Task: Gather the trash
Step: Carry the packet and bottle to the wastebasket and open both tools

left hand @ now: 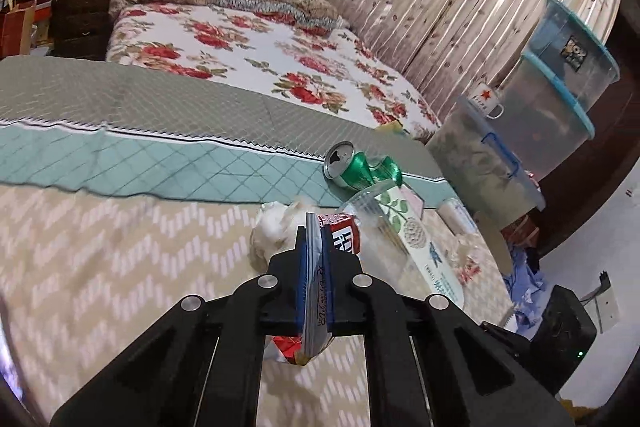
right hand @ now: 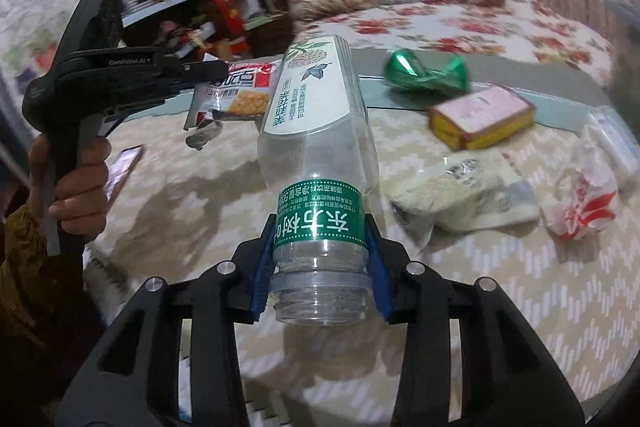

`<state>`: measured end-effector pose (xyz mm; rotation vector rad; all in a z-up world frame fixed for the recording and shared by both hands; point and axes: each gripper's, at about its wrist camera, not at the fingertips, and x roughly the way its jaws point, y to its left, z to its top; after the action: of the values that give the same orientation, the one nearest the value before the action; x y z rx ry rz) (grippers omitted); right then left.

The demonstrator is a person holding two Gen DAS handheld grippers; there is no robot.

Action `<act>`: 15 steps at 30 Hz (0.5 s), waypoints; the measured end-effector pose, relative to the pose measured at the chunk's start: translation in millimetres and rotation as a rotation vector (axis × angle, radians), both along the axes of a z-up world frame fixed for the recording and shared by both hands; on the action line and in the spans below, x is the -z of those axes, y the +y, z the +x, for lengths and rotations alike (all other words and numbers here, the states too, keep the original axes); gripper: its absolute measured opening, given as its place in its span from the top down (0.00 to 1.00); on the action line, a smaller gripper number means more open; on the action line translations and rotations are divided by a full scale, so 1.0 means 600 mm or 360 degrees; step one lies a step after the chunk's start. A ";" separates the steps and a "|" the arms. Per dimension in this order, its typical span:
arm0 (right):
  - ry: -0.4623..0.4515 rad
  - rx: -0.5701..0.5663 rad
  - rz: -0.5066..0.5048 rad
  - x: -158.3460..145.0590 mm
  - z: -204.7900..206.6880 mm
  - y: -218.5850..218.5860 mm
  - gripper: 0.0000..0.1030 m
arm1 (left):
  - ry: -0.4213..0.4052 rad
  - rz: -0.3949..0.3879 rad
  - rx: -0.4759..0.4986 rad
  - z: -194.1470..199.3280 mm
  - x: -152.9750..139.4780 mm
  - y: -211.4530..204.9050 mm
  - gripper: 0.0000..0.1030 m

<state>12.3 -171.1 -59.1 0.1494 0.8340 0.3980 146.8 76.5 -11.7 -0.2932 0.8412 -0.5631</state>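
Right gripper (right hand: 320, 259) clamps the empty bottle (right hand: 316, 147) by its neck (light, slick, crushable); left gripper (left hand: 314, 255) pinches a floppy snack wrapper (left hand: 320, 291); crushed can (right hand: 426, 71) at one o'clock.

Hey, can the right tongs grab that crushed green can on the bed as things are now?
Probably not yet. The right tongs are shut on the plastic bottle, so they have no free grip. The green can itself lies uncovered on the bed.
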 end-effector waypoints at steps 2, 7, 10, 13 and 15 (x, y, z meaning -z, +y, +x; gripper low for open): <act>0.0001 -0.0030 0.0014 -0.001 -0.019 0.007 0.58 | -0.0012 -0.0019 0.0012 -0.024 -0.007 0.013 0.94; 0.0040 -0.0050 -0.0001 0.009 -0.045 -0.001 0.58 | 0.0042 0.0012 0.0018 -0.068 0.010 0.027 0.94; 0.0072 0.0000 0.0036 0.013 -0.061 -0.020 0.58 | 0.0119 0.0048 0.0037 -0.082 0.040 0.020 0.94; 0.0061 0.0041 0.0055 0.012 -0.072 -0.035 0.58 | 0.0193 0.0029 0.0079 -0.092 0.062 0.005 0.95; 0.0045 0.0076 0.0073 0.007 -0.079 -0.047 0.58 | 0.0200 0.0001 0.0117 -0.096 0.060 -0.011 0.95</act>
<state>-35.3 -199.6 -63.3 0.2177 0.8480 0.3708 89.4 69.8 -47.6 -0.3001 0.9769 -0.6178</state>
